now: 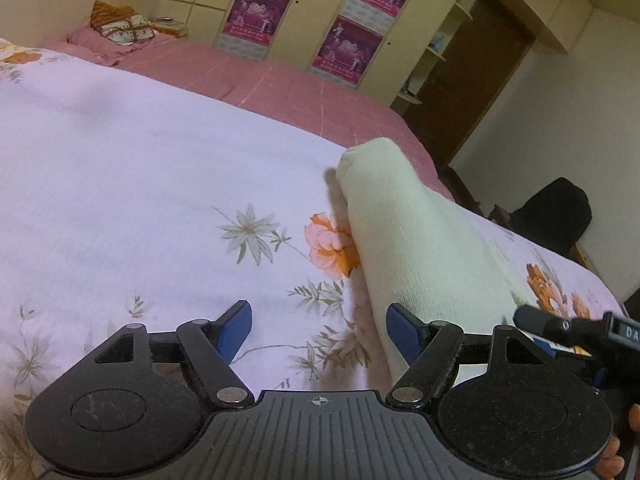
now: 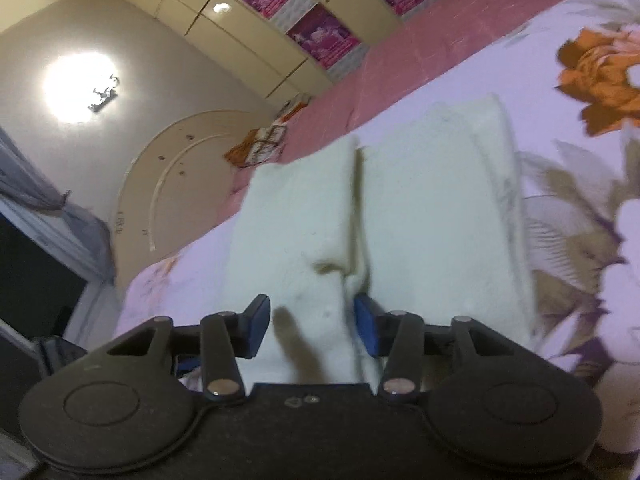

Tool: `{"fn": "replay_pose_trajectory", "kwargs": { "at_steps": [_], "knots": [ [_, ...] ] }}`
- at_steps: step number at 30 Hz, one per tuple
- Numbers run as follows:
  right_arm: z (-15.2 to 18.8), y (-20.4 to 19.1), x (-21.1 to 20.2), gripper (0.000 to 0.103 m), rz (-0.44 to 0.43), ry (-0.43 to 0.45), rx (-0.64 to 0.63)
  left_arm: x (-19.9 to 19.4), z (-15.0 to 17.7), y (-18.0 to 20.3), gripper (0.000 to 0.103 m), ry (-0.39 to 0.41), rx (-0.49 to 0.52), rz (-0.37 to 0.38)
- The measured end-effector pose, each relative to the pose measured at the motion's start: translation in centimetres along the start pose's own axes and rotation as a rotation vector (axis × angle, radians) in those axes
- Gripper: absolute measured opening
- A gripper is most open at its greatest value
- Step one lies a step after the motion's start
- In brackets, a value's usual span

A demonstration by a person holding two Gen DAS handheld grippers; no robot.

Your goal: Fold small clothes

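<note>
The bed is carrying the work under its flowered cover. A cream garment is lying on the right of that cover, already doubled into thick panels; it is looking soft, light and floppy, best taken by an edge. The right gripper is hovering over its near end, jaws apart, possibly brushing cloth. The left gripper is sitting spread and empty just beside it.

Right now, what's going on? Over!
Left gripper open, empty. Right gripper open around the cream cloth, folded on the flowery blanket. Nothing in the way.
</note>
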State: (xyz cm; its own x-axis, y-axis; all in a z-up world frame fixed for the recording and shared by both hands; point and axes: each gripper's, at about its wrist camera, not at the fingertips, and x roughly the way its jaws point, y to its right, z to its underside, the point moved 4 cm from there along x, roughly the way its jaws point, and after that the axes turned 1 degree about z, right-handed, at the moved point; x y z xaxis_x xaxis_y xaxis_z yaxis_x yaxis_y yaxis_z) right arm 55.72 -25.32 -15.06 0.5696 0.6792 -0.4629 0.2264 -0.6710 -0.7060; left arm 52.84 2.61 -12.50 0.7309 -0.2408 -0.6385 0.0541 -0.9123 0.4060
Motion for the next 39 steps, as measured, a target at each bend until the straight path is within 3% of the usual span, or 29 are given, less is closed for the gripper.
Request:
{"fn": "replay_pose_trajectory", "kwargs": {
  "at_steps": [4,6,8,10,12,19,21,24,27,31,35,39],
  "knots": [
    [-1.0,0.2,1.0,0.042,-0.011,0.024,0.030,0.9,-0.3,0.1,0.074,0.006,-0.012,-0.004],
    [-1.0,0.1,1.6,0.033,0.009,0.021,0.023,1.0,-0.4,0.4,0.074,0.007,0.006,-0.015],
    [-0.8,-0.9,1.7,0.014,0.052,0.017,-0.053,0.5,-0.9,0.6,0.074,0.044,-0.003,0.003],
    [-0.4,-2.5,1.2,0.013,0.111,0.042,-0.170,0.1,-1.4,1.1,0.074,0.081,-0.020,0.060],
    [-0.1,-3.8,0.3,0.012,0.135,0.071,-0.237,0.8,-1.7,2.1,0.074,0.056,0.020,0.052],
    [0.1,-5.6,-5.6,0.012,0.200,0.192,-0.322,1.8,-2.0,7.6,0.074,0.027,0.197,0.093],
    [0.3,-4.1,-6.7,0.012,0.233,0.194,-0.281,3.0,-1.3,8.6,0.074,-0.030,0.227,0.080],
    [0.9,0.2,-5.4,0.012,0.291,0.104,-0.152,3.7,-0.9,9.2,0.074,-0.052,0.210,0.087],
    [1.0,1.6,-5.5,0.014,0.234,0.113,-0.080,3.4,-1.2,9.1,0.074,-0.046,0.202,0.087],
    [-0.2,1.7,-6.8,0.030,0.199,0.189,-0.080,2.6,-2.4,8.3,0.074,0.024,0.165,0.112],
    [-2.8,3.2,-5.7,0.031,0.178,0.206,-0.016,3.5,-3.9,6.0,0.074,0.055,0.062,0.102],
    [-5.5,4.8,-3.1,0.031,0.171,0.190,0.044,5.4,-4.7,5.2,0.074,0.053,0.021,0.085]
  ]
}}
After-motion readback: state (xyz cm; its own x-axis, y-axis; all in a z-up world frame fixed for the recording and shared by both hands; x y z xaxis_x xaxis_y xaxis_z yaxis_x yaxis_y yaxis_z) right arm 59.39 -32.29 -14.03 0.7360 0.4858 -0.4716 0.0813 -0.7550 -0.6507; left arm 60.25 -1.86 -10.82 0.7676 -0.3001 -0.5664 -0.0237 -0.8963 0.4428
